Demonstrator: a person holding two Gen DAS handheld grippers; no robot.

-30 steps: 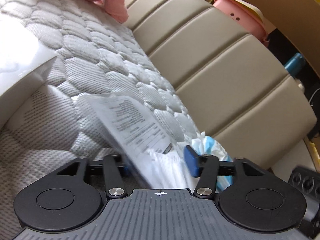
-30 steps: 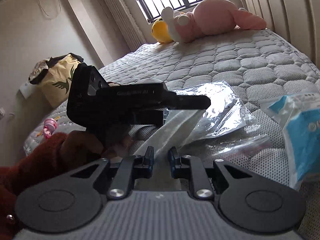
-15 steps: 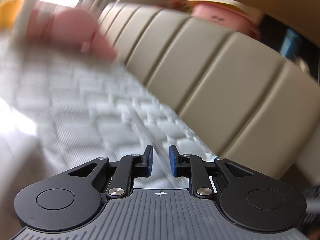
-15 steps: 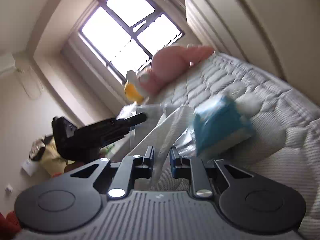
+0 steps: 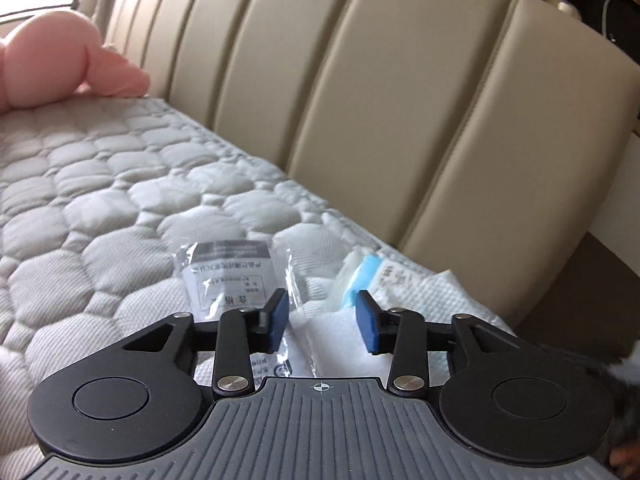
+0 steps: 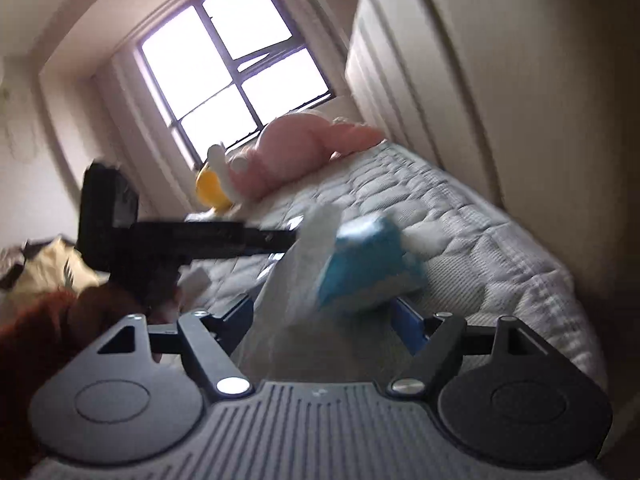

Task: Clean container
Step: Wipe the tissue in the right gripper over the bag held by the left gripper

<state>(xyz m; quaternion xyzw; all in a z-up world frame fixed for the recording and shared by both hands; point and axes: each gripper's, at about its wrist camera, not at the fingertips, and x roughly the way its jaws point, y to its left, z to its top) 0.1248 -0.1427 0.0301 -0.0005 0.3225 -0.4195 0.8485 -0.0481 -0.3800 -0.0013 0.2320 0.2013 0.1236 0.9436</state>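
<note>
Both tools are gaping wide: left tool (image 5: 322, 322) hovering over a clear printed bag (image 5: 230, 276) (mattress (image 5: 100, 200) underneath), right tool (image 6: 324, 320) gripping nothing.

The left gripper (image 5: 322, 318), its blue-padded fingers (image 5: 277, 320) spread apart with nothing between them, hovers low over a grey quilted mattress (image 5: 100, 208). Just beyond the fingertips lie a clear plastic bag with a printed label (image 5: 228, 276) and, beside it, a white and blue tissue pack (image 5: 372, 276) on a white textured cloth (image 5: 436, 300). A beige padded headboard (image 5: 360, 100) rises behind, with a pink plush toy (image 5: 60, 64) at the far left.
</note>
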